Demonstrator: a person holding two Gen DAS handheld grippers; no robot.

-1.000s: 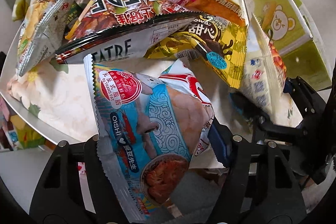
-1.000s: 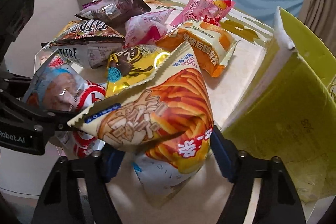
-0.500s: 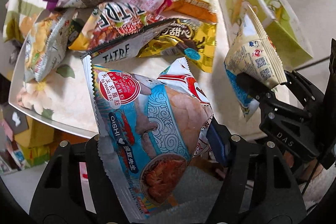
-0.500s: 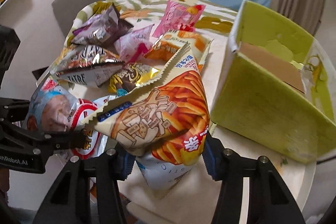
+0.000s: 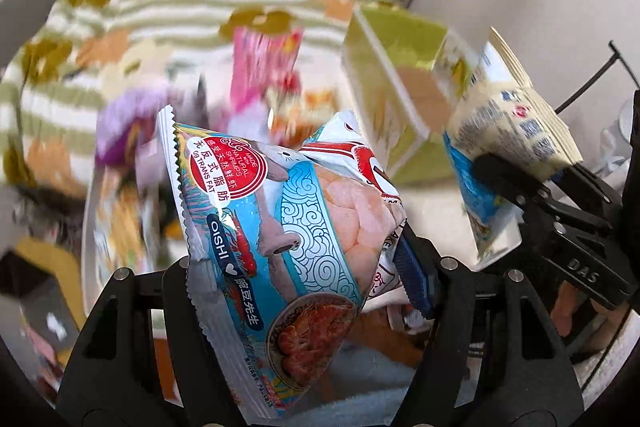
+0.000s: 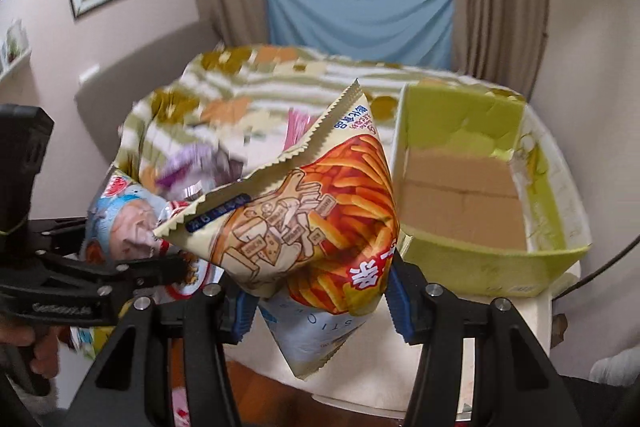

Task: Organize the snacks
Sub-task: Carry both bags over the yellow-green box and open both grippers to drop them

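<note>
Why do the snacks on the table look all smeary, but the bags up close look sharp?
Left wrist view: the table and its snacks are smeared by motion blur, while the held shrimp bag is crisp. Right wrist view: same, fries bag sharp, cloth blurred; both views bulge like a fishbowl.

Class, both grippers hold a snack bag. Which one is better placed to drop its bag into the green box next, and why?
Right. The right gripper holds the fries bag right beside the green box, whose open inside faces it. The left gripper, with the shrimp bag, sits farther from it.
</note>
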